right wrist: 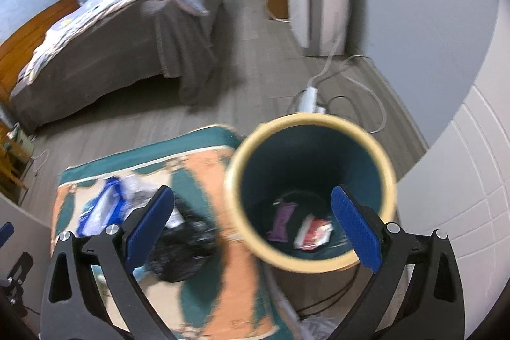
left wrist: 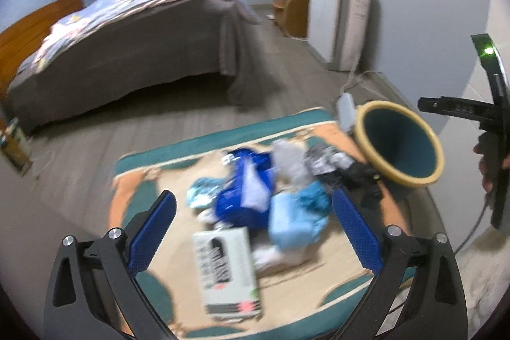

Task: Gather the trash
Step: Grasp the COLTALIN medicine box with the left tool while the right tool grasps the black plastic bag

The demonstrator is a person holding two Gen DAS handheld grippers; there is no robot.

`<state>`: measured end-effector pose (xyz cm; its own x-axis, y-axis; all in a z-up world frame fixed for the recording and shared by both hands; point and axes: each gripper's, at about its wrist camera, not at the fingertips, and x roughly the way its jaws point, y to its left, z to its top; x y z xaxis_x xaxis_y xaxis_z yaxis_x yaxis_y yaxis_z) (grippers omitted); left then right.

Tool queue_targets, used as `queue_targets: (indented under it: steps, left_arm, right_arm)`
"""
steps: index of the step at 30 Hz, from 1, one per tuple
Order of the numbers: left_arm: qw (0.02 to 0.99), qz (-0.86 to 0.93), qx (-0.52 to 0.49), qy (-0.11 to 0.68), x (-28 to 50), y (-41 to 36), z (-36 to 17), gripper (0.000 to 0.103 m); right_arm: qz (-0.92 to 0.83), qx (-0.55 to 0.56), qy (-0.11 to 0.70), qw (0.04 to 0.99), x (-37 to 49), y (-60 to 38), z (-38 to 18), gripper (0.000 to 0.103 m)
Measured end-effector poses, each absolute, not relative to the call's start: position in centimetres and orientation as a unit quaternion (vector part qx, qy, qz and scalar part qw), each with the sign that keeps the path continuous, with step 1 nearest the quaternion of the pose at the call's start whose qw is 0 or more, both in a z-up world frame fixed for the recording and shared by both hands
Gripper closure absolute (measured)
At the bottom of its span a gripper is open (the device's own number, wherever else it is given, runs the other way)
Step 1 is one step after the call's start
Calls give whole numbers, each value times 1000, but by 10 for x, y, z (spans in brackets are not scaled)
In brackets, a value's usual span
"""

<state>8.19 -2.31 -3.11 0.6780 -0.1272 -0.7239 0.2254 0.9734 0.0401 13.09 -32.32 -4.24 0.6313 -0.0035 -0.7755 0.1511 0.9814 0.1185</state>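
Left claw (left wrist: pixel 253 231) is spread wide with nothing in it, hanging right over a white printed carton (left wrist: pixel 228 270) on the patterned rug (left wrist: pixel 149 177). Behind that there's a messy heap: dark blue wrapper (left wrist: pixel 242 199), light blue bag (left wrist: pixel 293 219), black plastic bag (right wrist: pixel 181 250). Right claw (right wrist: pixel 251 227) is wide open too, empty, sitting above the teal trash bin (right wrist: pixel 310 193) beside the rug, purple wrapper (right wrist: pixel 282 222) and red-white packet (right wrist: pixel 314 233) already at the bottom.
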Motion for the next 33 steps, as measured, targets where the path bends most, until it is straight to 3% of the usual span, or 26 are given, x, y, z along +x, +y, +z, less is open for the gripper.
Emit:
queue_targets:
  steps: [13,19,33]
  left_arm:
    - [890,-21,64,451,79,11,-100,5]
    - [889,-13,71,453,83,10,-131,5]
    - [861,-7,45,506,100,18,-170,5]
  right_arm:
    - [62,-20,471,880,126,-204,-77,6]
    - [73,-74,471,876,122,-201,-97,6]
    - [95,-47,512,852,144,-213,-116,6]
